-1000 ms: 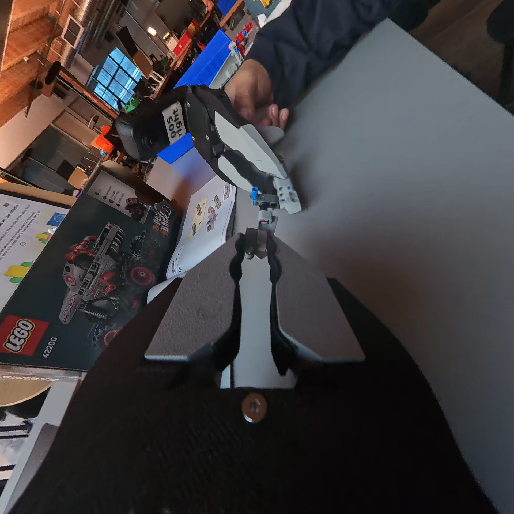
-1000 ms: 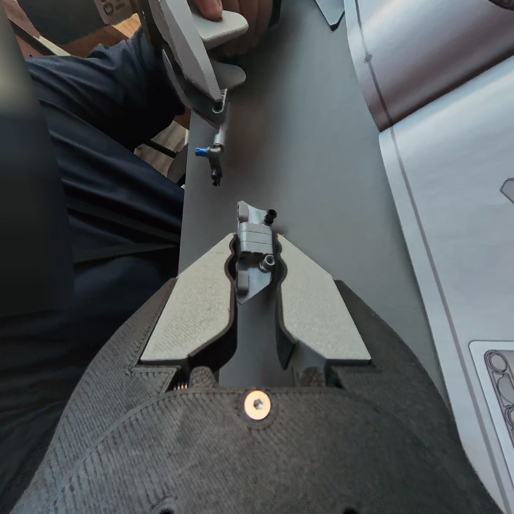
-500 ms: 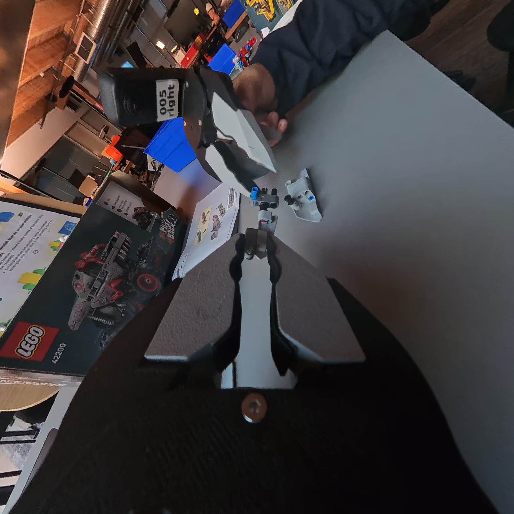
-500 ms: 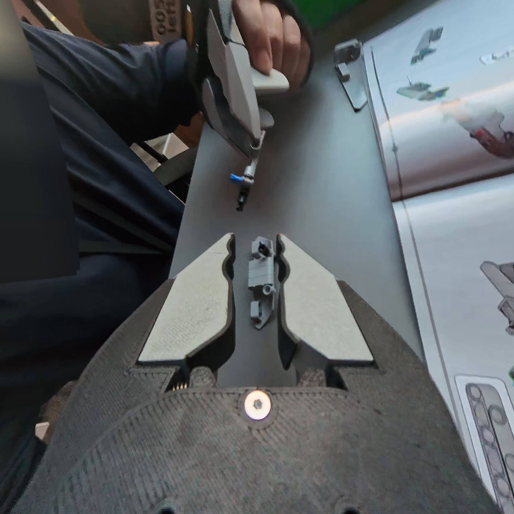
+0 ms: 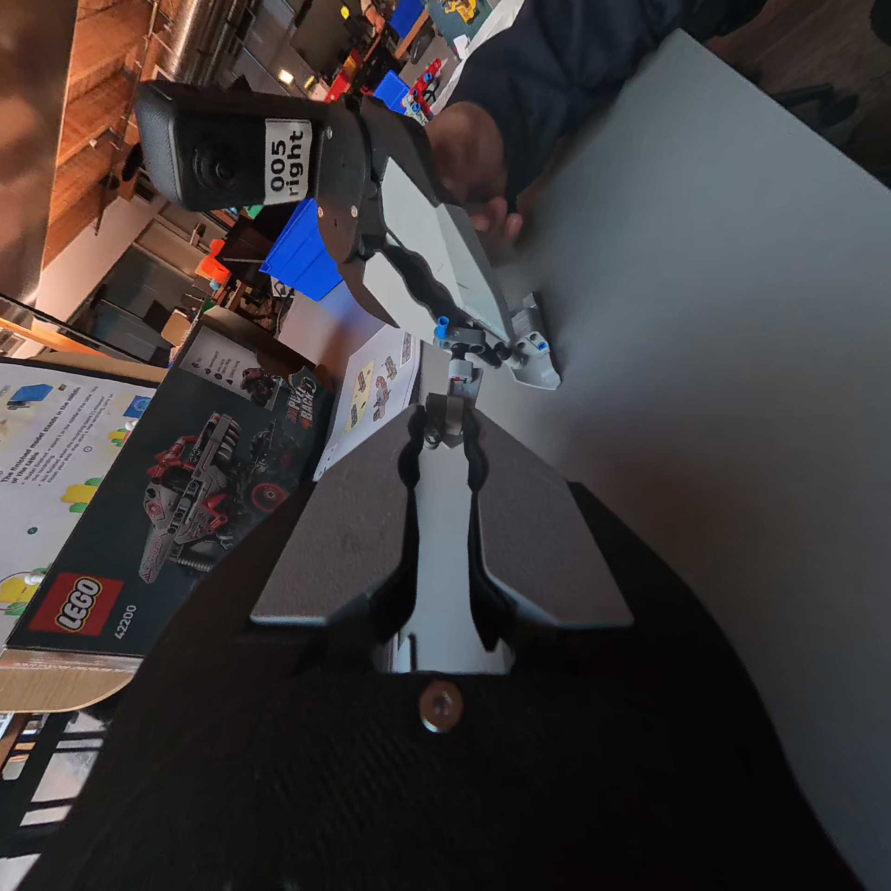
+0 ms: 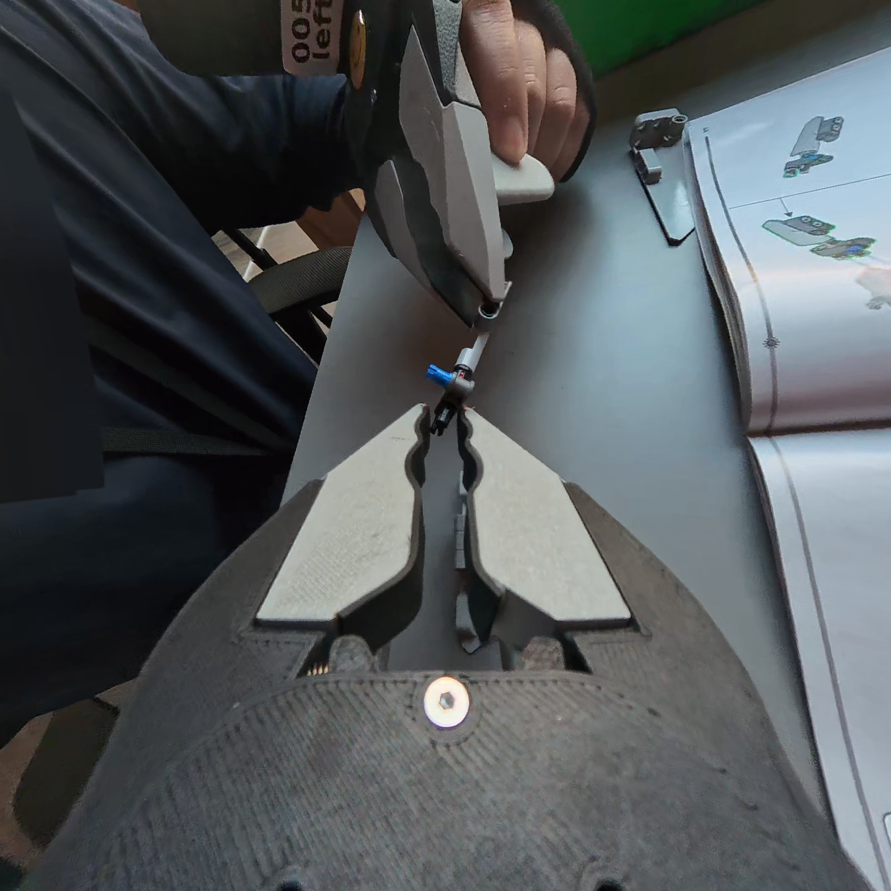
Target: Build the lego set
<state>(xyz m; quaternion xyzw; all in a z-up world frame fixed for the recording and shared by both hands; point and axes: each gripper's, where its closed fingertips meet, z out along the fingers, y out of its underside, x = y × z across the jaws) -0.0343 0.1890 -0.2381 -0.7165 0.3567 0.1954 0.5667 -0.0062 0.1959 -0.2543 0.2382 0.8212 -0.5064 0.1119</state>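
Left claw (image 5: 446,429), seen in its own wrist view, is clamped on the lower end of a small grey Lego pin assembly (image 5: 460,359), which stands out beyond the fingertips and carries a blue pin (image 5: 440,329) at its far left end and black pins at its far right. In the right wrist view the same left claw (image 6: 489,308) reaches in from above, a hand (image 6: 525,91) on its handle, and the pin assembly (image 6: 460,376) hangs from its tip.

Right claw (image 6: 443,419) has its fingers nearly together, and the black pin (image 6: 442,415) at the assembly's lower end sits between the fingertips; whether they actually pinch it cannot be told. A grey Lego panel piece (image 6: 461,540) lies on the table (image 6: 602,434) under this claw, showing through the gap between the fingers. In the left wrist view the right claw (image 5: 492,332) meets the far end of the assembly, and the panel piece (image 5: 533,359) lies on the table (image 5: 699,337) just right of the assembly.

Instruction booklet (image 6: 819,337) lies open to the right of the assembly, with another grey Lego part (image 6: 658,159) at its upper left corner. Lego box (image 5: 183,492) stands left of the left claw, beyond the booklet (image 5: 373,395).
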